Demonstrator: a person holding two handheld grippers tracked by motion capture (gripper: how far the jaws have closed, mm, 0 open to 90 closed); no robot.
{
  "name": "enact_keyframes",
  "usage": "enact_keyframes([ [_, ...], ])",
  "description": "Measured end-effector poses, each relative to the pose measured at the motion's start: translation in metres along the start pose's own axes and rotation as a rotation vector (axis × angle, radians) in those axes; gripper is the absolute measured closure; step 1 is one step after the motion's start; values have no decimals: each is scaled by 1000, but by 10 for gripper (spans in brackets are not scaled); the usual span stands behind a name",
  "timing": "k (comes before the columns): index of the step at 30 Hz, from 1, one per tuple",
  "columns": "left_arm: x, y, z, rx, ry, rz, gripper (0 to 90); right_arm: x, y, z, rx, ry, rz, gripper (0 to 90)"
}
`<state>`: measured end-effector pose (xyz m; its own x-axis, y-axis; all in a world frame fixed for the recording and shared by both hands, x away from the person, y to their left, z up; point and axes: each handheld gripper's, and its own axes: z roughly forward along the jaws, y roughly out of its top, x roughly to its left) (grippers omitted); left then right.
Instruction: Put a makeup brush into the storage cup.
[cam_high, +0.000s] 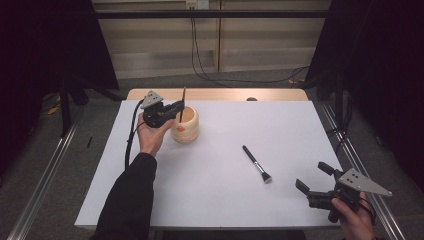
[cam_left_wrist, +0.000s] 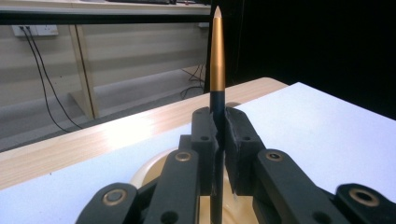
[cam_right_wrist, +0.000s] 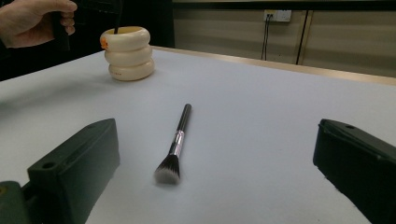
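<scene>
Left gripper view shows the left gripper (cam_left_wrist: 218, 140) clamped on an upright pen (cam_left_wrist: 217, 56) with a gold tip, over the holder (cam_high: 185, 125). High view adds the right gripper (cam_high: 312, 180), jaws wide, near the brush (cam_high: 257, 164).

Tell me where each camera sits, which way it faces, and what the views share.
High view: above the person's side, looking forward and down on the table; both forearms enter from the bottom.
Left gripper view: rides the left gripper, looking along jaws shut on an upright gold-tipped brush over the cream holder.
Right gripper view: rides the right gripper, low over the table, open jaws framing the makeup brush; the left hand shows far off.
Shared: the cream holder.
</scene>
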<state>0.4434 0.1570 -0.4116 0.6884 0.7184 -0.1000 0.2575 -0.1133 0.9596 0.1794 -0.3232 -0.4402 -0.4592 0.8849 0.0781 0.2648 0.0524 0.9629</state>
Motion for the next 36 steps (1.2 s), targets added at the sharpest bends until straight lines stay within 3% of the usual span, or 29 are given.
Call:
enact_keyframes([
  [1, 1, -1, 1, 2, -14, -5, 832, 0, 0, 0, 1, 1, 0, 0],
  [4, 1, -5, 1, 8, 5, -10, 832, 0, 0, -1, 3, 2, 0, 0],
  [10, 2, -6, -1, 9, -13, -24, 830, 0, 0, -1, 1, 1, 0, 0],
  [19, 3, -11, -1, 34, -11, -10, 826, 0, 0, -1, -1, 2, -1, 0],
  [22, 2, -11, 1, 22, -5, -6, 818, 0, 0, 0, 0, 0, 0, 0],
  [26, 3, -12, 1, 36, -3, -9, 778, 0, 0, 0, 1, 4, 1, 0],
  [28, 4, -12, 0, 19, -15, -20, 760, 0, 0, 0, 1, 4, 1, 0],
  [29, 3, -11, -1, 23, 6, -18, 743, 0, 0, 0, 0, 4, 0, 0],
  [31, 3, -10, -1, 11, -10, -24, 707, 0, 0, 0, 0, 3, -2, 0],
  [32, 2, -9, -1, 20, 9, -15, 686, 0, 0, 0, 1, 4, -3, 0],
  [36, 1, -9, -1, 25, 18, -23, 571, 0, 0, 0, 0, 3, -1, 0],
])
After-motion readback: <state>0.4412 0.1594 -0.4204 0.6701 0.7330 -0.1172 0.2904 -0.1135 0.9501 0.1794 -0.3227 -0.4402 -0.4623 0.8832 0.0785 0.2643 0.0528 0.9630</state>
